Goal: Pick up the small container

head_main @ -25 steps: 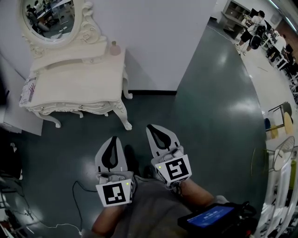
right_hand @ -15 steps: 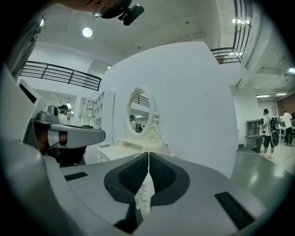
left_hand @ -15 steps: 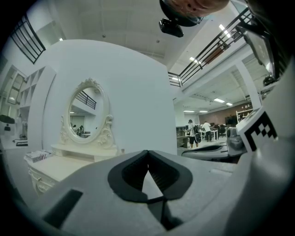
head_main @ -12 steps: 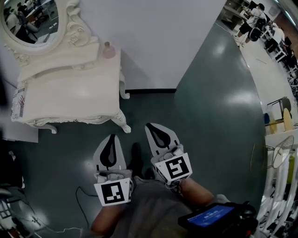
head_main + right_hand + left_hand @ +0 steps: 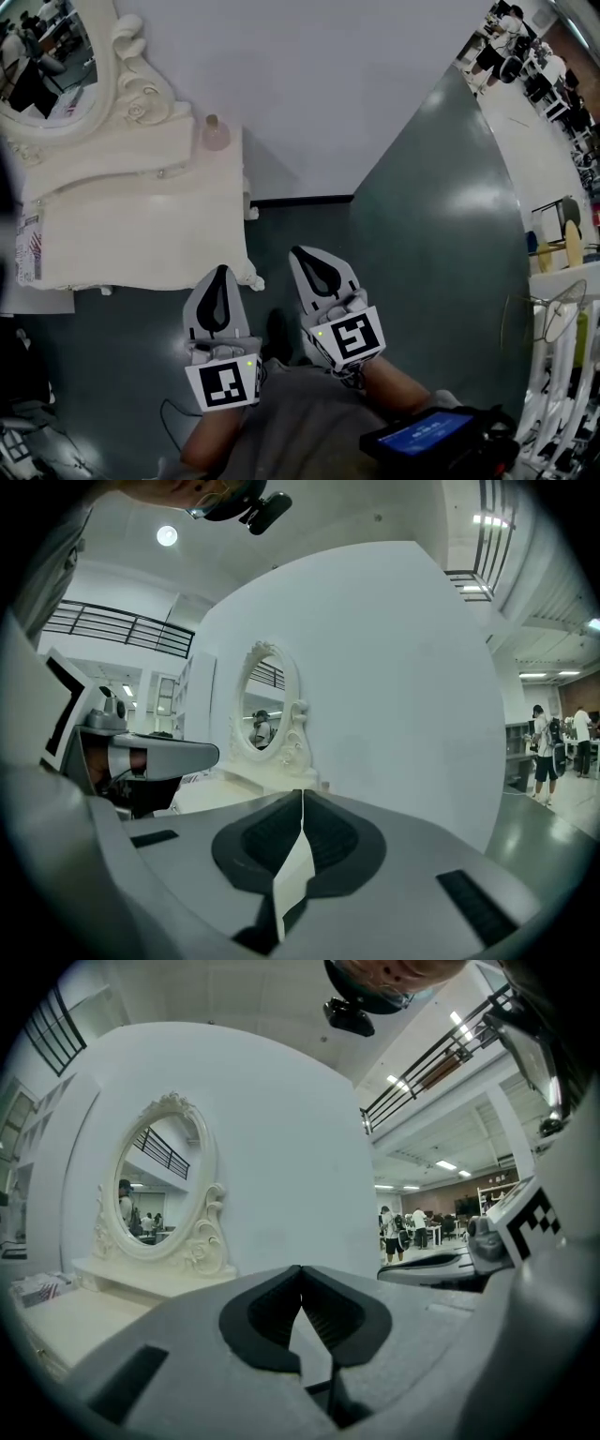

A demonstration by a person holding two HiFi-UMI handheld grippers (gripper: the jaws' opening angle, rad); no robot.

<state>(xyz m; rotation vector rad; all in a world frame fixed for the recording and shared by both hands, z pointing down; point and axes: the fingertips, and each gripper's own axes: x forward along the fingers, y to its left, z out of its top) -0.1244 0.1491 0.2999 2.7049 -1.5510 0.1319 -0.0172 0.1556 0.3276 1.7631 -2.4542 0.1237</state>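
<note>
Floor [image 5: 422, 272] beneath side-by-side left gripper [image 5: 221, 273], right gripper [image 5: 305, 254]

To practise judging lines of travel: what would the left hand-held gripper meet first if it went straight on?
Probably the white wall, just right of the dressing table; depth is unclear, so the left hand-held gripper might clip the table's corner first.

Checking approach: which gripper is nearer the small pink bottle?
Left. The left gripper sits straight in front of the small pink bottle; the right gripper is off to its right.
</note>
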